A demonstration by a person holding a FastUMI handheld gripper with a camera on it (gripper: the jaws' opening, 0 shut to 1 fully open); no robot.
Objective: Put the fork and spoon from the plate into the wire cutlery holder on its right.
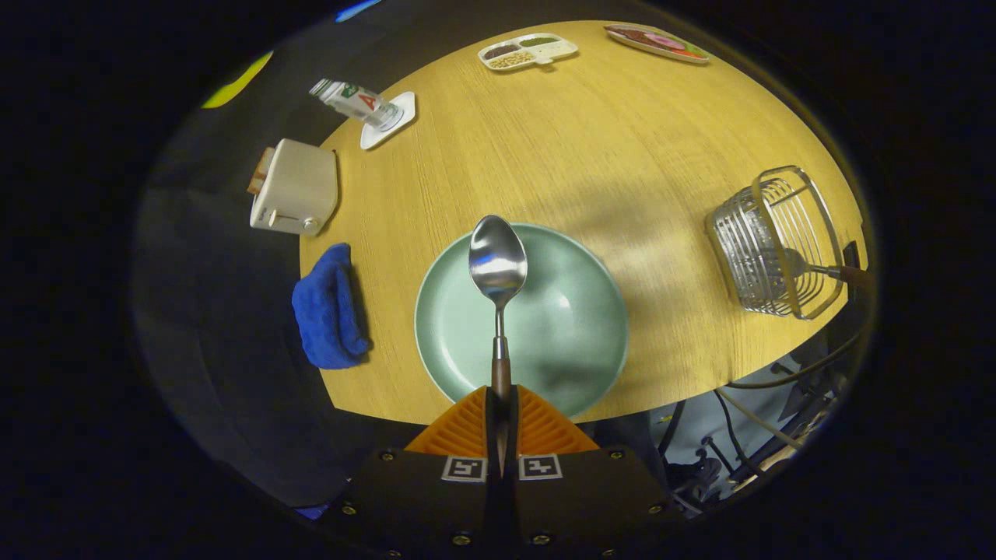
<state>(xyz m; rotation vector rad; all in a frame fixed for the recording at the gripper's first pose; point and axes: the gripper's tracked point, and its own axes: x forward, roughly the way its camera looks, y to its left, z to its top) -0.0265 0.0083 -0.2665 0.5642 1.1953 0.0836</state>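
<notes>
My gripper is shut on the brown handle of a steel spoon. The spoon points straight ahead from the fingers, its bowl hanging above the pale green plate. The plate lies on the round wooden table just beyond the fingertips, with nothing on it. To the plate's right, near the table's edge, stands the wire cutlery holder. A utensil with a brown handle sticks out of it to the right; its head is hidden among the wires.
A blue cloth lies left of the plate. Beyond it stand a white toaster and a bottle on a white coaster. A divided snack tray and a food plate sit far across the table. Cables hang below the table at the right.
</notes>
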